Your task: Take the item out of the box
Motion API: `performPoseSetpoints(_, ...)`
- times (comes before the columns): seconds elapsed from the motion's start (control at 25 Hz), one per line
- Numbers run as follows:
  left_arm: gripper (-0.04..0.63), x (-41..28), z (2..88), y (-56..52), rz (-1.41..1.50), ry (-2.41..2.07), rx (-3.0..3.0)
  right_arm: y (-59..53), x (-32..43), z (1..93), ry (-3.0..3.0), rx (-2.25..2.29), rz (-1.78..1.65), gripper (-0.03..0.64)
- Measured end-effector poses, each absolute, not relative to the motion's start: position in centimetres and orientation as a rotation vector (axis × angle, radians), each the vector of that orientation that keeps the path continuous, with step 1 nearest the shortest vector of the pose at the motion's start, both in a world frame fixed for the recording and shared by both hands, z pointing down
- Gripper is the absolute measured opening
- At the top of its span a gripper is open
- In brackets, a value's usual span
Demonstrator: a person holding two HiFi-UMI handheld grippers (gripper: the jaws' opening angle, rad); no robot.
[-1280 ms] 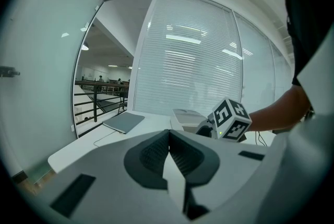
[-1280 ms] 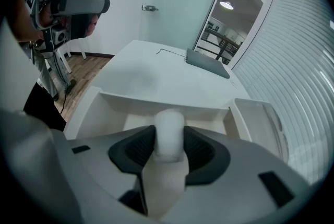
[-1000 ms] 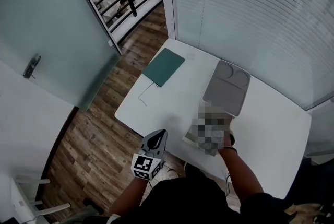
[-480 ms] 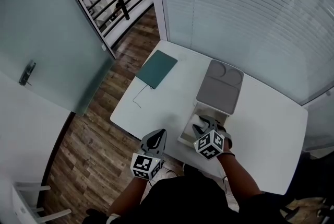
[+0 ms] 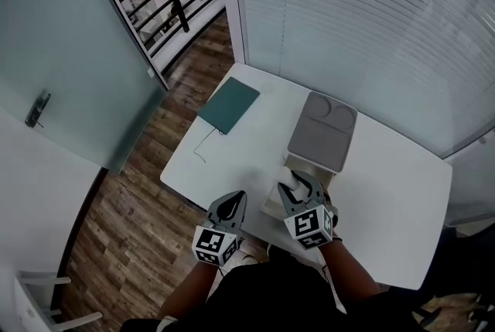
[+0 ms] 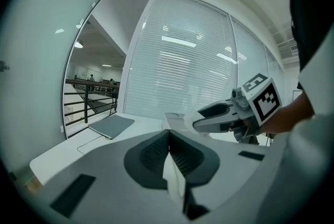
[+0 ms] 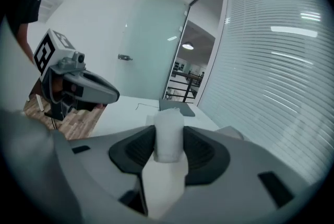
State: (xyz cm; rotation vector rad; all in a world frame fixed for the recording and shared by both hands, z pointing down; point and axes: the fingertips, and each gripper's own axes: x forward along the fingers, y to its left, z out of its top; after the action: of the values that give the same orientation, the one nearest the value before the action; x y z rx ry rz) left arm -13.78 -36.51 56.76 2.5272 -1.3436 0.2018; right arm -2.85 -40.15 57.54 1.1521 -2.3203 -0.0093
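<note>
On the white table (image 5: pixel 387 191) lies an open box (image 5: pixel 272 205) with its grey lid (image 5: pixel 321 133) folded back. My right gripper (image 5: pixel 296 185) hovers just above the box's near end, shut on a white wrapped roll-like item (image 5: pixel 287 186). The right gripper view shows that item (image 7: pixel 168 131) upright between the dark pads of my right gripper (image 7: pixel 168 140). My left gripper (image 5: pixel 234 201) hangs off the table's near edge, left of the box. Its jaws (image 6: pixel 168 137) are pressed together with nothing between them.
A teal flat case (image 5: pixel 228 106) lies at the table's far left corner, with a thin cable (image 5: pixel 203 146) trailing from it. Blinds run behind the table and a frosted glass door (image 5: pixel 69 52) stands at the left. Wooden floor (image 5: pixel 131 207) lies below the table's left edge.
My right gripper has drawn back toward me and to the left with the white item in its jaws. The left gripper has stayed in place.
</note>
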Motion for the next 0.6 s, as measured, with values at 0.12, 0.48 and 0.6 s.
performPoseSetpoints(0.12, 0.012, -13.3, 56.0, -36.8, 0.189, -1.342, 2.551, -40.2, -2.7, 55.1, -2.394, 1.25, -0.002, 0.172)
performPoseSetpoints(0.48, 0.012, -13.1, 54.2, -37.3, 0.123, -1.37, 2.547, -39.9, -1.6, 48.1, -2.661, 1.483, 0.016, 0.172)
performPoseSetpoints(0.6, 0.012, -12.8, 54.0, -37.1, 0.119, -1.361, 2.552, -39.4, 0.2, 46.2, -2.745, 1.612, 0.026, 0.17)
